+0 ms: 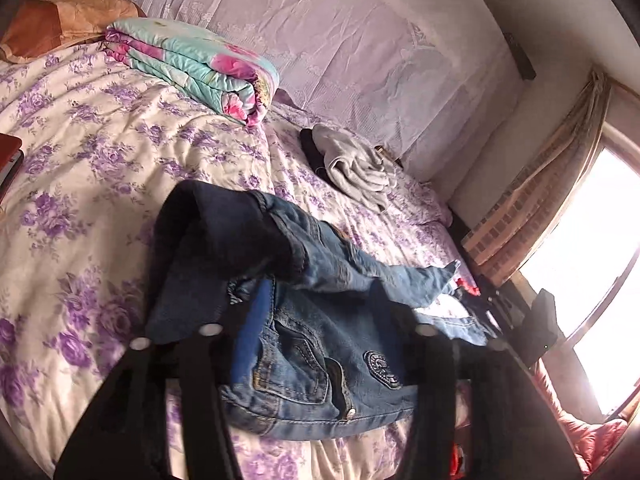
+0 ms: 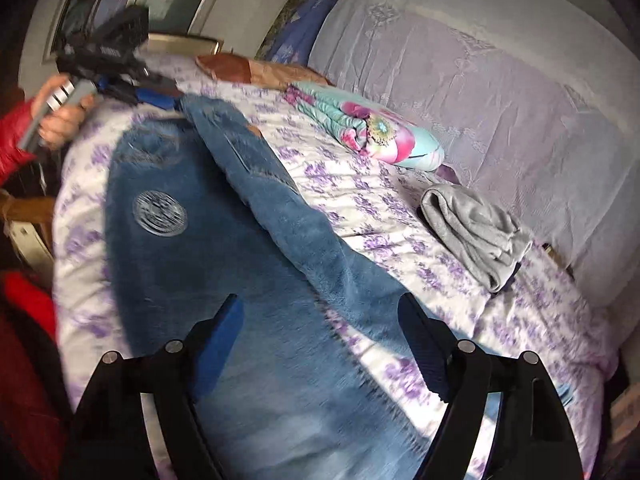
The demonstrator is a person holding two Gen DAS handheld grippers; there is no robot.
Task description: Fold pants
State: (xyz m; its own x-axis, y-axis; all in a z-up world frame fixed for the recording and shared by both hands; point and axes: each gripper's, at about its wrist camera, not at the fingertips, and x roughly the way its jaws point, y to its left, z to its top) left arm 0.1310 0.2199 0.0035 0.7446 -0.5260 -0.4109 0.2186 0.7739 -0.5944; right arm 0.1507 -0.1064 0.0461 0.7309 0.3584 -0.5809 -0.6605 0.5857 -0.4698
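Observation:
Blue jeans (image 1: 320, 344) with a round patch (image 1: 380, 364) lie on the floral bed, waist end near my left gripper (image 1: 320, 292), one leg folded over the top. The left fingers stand wide apart either side of the waist; the jeans lie between them, not pinched. In the right wrist view the jeans (image 2: 248, 280) stretch away toward the left gripper (image 2: 156, 98), held by a hand in a red sleeve. My right gripper (image 2: 320, 316) is open above the leg end, its fingertips (image 2: 230, 312) apart and empty.
The bedspread (image 1: 100, 184) is white with purple flowers. A folded floral quilt (image 1: 200, 68) lies at the back, a grey garment (image 1: 356, 168) beside the headboard cover (image 1: 340, 40). A brown pillow (image 1: 68, 20) sits far left. A window (image 1: 592, 264) is at right.

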